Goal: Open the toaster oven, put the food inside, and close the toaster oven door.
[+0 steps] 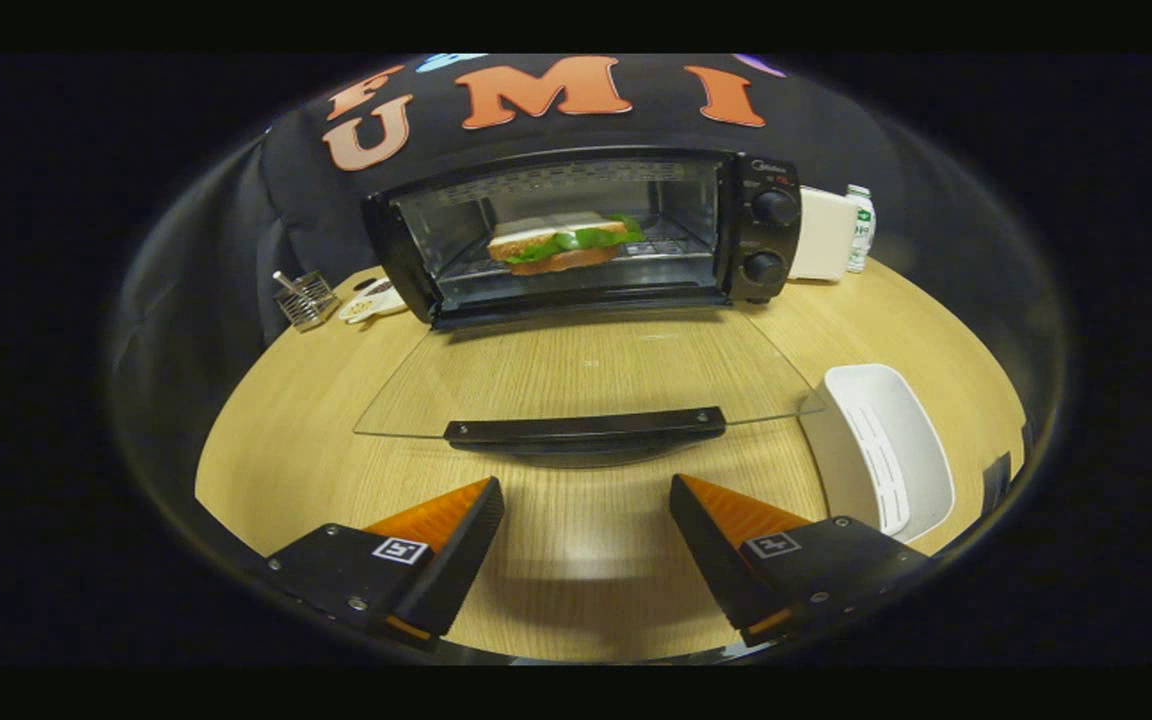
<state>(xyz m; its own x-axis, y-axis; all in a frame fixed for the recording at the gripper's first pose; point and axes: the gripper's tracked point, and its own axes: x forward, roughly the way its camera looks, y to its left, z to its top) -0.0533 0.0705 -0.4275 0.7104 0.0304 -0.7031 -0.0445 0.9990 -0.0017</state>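
Black cloth backs the booth; a pale wood worktop (576, 590) carries everything. Largest item: toaster oven (586, 235) at the far side, facing the gripper, two knobs (774, 207) stacked on its right panel. Its glass door (586, 375) is swung fully down and lies flat toward the gripper, the dark handle (586, 430) along its near edge. Food, a sandwich (566, 243) with green leaves showing between the slices, sits on the rack inside the cavity, roughly centred. White tray (881, 450) rests on the worktop right of the door, near the right finger; it looks bare. White box (824, 235) stands just beside the oven's right wall, with a small bottle (861, 228) beyond it. Wire basket (304, 298) and a small white item, too small to identify, sit left of the oven. Gripper (586, 515): jaws wide apart, holding nothing, fingers hovering over bare worktop just short of the handle, which lies ahead of the gap between them. Judgement: opening and loading appear done; closing is the step in hand. Next move likely calls for bringing the fingers forward and under or around the handle, then lifting it in an arc up and back toward the oven until the door seats. Risk: fingers slipping off the thin handle, or pushing the whole oven backward instead of pivoting the door.
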